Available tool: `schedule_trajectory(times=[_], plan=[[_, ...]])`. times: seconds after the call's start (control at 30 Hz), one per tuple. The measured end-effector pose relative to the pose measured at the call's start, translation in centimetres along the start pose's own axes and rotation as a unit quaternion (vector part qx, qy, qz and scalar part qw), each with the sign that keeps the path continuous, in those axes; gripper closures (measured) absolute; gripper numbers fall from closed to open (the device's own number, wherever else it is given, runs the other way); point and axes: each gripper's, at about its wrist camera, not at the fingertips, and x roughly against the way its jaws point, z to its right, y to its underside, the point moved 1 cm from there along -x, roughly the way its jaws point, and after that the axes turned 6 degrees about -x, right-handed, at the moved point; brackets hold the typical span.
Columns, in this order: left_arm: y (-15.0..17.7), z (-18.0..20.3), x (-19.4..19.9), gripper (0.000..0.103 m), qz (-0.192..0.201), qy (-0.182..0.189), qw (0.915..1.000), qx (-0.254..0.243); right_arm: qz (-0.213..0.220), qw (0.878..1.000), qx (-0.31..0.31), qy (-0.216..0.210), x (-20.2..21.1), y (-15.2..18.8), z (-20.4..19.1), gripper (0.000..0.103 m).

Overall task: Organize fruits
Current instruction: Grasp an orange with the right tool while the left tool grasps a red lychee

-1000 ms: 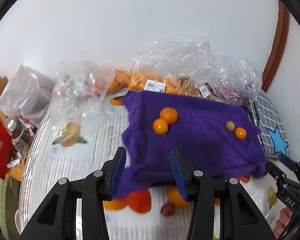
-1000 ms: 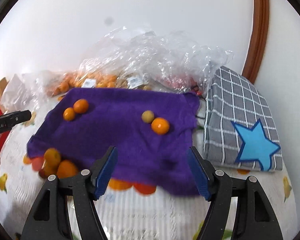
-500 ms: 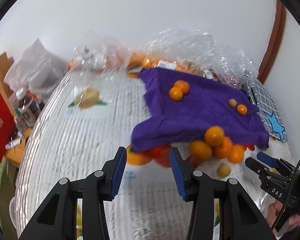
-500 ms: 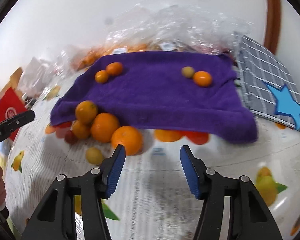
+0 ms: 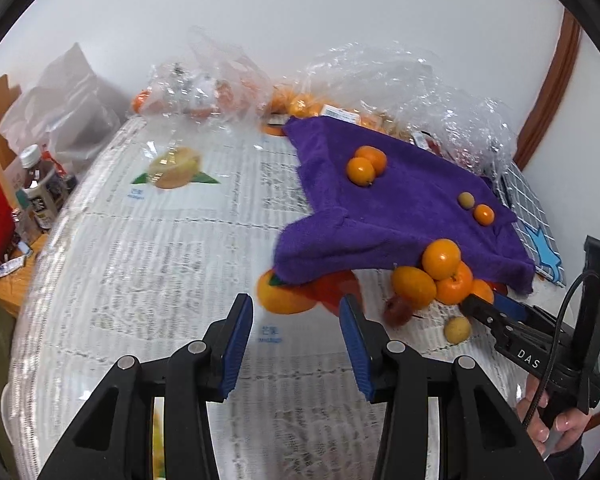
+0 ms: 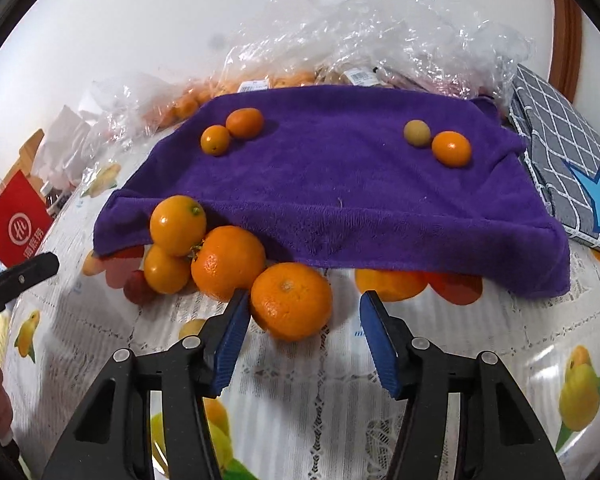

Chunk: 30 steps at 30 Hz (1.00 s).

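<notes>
1. Two blue-padded grippers, left gripper (image 5: 296, 322) and right gripper (image 6: 300, 316), are hanging with jaws apart, gripping nothing.
2. Round orange mandarin (image 6: 291, 300) is sitting mid-frame between the right gripper's jaws.
3. Rumpled purple towel (image 6: 340, 184) is crowding behind, carrying small kumquats (image 6: 216, 140).

grey checked cloth (image 6: 568, 128) with blue star beside clear plastic bags (image 6: 380, 32); red bag (image 6: 16, 224), bottles (image 5: 40, 196) at table's edge.

"DAS" in white letters on black body of right gripper (image 5: 496, 306), seen from left wrist view. White circular logo with Chinese characters on red bag (image 6: 17, 222); characters unreadable. Price labels (image 6: 359, 76) on plastic bags: print too small.
</notes>
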Motion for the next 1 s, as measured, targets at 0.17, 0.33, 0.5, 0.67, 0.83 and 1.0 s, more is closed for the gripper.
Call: schedule_trajectory(times=[0.17,0.33,0.5,0.67,0.83,1.0], plan=[[-0.2,2.2,-1.3,0.06,-0.012,0.031,0.9994,-0.013,-0.005,0.999,0.004,-0.032,0.2,0.1,0.1,0.062],[-0.2,4.5,-2.7,0.06,-0.026,0.055,0.9978,-0.026,0.006,1.0,0.017,-0.007,1.3,0.7,1.4,0.062],[0.1,6.8,-4.2,0.06,-0.036,0.054,0.9969,-0.044,0.015,1.0,0.002,0.022,2.5,1.6,4.7,0.062],[0.4,7.9,-4.9,0.061,-0.031,0.033,0.9971,-0.06,0.026,0.999,-0.01,0.036,3.4,2.3,6.5,0.062],[0.6,7.9,-4.9,0.071,-0.022,0.022,0.997,-0.071,0.028,0.999,-0.02,0.03,3.4,2.3,6.8,0.062],[1.1,7.1,-4.4,0.079,-0.009,0.028,0.9974,-0.066,0.025,0.999,-0.02,0.03,3.4,2.3,6.9,0.062]])
